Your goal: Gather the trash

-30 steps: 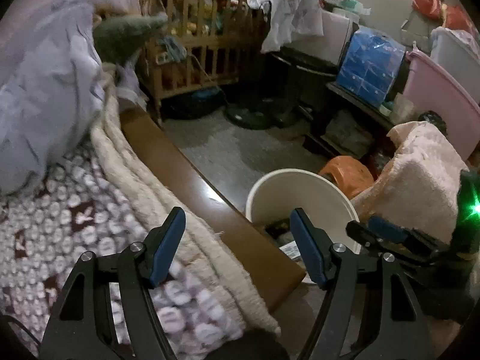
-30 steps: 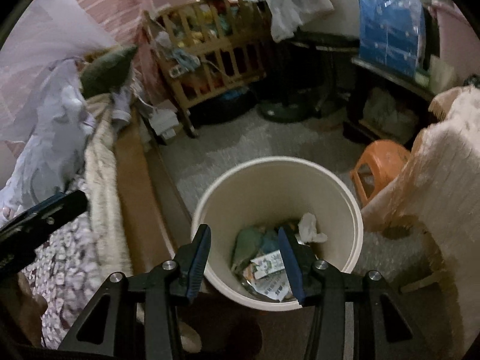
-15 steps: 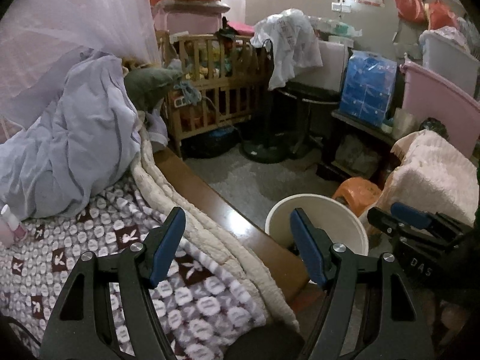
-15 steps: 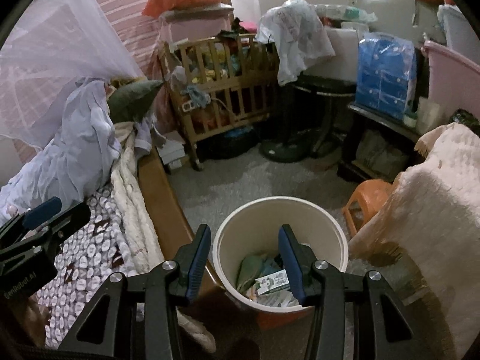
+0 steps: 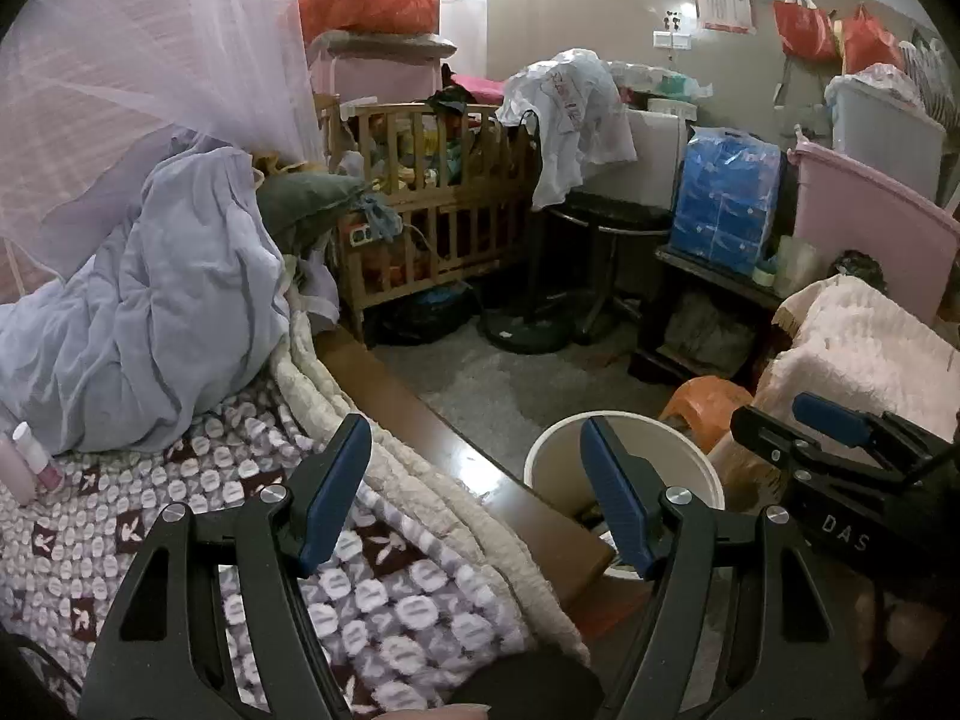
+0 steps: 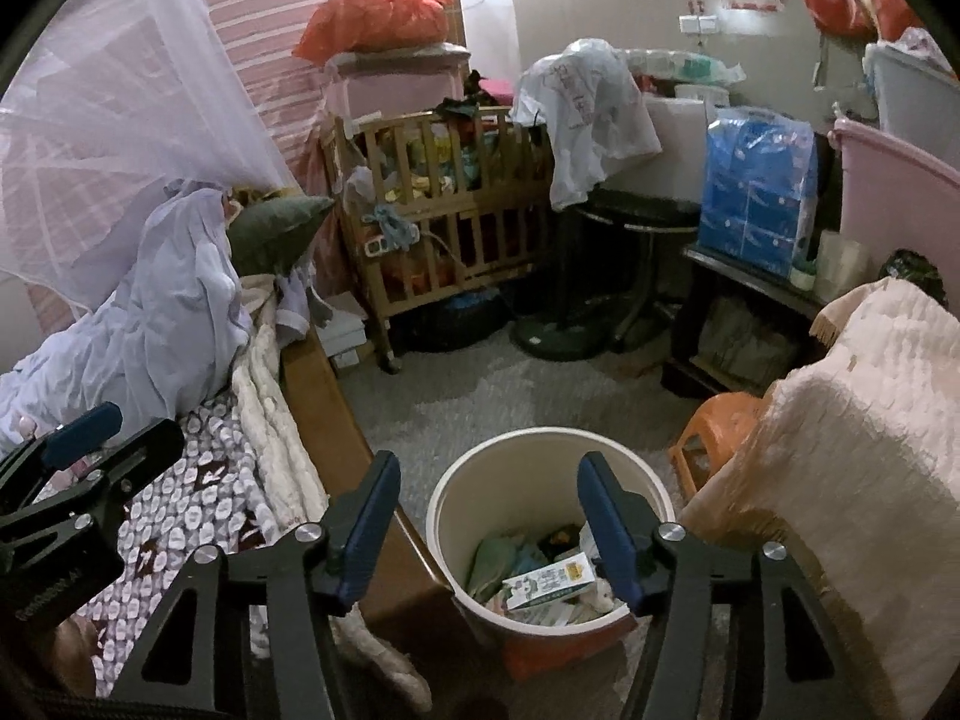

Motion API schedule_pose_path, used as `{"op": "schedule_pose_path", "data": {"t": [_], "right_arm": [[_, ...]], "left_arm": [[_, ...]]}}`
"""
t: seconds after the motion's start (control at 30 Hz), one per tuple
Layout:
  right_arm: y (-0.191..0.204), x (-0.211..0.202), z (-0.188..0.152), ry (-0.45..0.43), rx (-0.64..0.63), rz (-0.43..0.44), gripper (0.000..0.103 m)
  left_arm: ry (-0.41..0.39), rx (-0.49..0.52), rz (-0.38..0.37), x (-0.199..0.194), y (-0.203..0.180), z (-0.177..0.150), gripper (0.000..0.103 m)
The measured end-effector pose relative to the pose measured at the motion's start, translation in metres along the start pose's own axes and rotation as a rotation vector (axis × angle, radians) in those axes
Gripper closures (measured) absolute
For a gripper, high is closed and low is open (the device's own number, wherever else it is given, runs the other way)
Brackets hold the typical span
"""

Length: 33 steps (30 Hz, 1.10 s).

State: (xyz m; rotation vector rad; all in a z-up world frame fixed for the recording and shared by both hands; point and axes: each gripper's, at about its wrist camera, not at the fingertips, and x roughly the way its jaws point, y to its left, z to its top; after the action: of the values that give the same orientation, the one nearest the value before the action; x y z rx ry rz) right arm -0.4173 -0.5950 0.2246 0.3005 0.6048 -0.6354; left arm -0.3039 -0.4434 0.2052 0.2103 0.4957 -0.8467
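Note:
A cream round trash bin (image 6: 480, 468) stands on the floor beside the bed; it also shows in the left wrist view (image 5: 624, 420). Inside lie a small white-green carton (image 6: 549, 583) and crumpled wrappers. My right gripper (image 6: 489, 525) is open and empty, held above the bin's near rim. My left gripper (image 5: 474, 495) is open and empty, over the bed's edge to the left of the bin. The right gripper shows in the left view (image 5: 834, 450) and the left gripper in the right view (image 6: 72, 462).
The bed has a patterned blanket (image 5: 180, 516), a wooden side rail (image 5: 456, 450) and a lilac quilt (image 5: 156, 312). A pink bottle (image 5: 33, 459) lies on the bed. A wooden crib (image 5: 432, 204), an orange stool (image 6: 720, 426) and a cream-draped chair (image 6: 852, 420) surround the grey floor.
Both grippers have lifted and drawn back from the bin, so more of the room shows. The right gripper's jaws have opened wider. The bin's contents look unchanged.

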Motion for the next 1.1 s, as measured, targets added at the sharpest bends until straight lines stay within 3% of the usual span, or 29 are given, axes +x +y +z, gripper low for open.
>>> {"op": "schedule_pose_path", "data": {"t": [1.1], "right_arm": [[-0.0027,-0.0044,0.0015,0.008,-0.006,-0.002,0.040]], "left_arm": [[0.000,-0.022,-0.009,0.0017,0.0028,0.0000,0.032]]}}
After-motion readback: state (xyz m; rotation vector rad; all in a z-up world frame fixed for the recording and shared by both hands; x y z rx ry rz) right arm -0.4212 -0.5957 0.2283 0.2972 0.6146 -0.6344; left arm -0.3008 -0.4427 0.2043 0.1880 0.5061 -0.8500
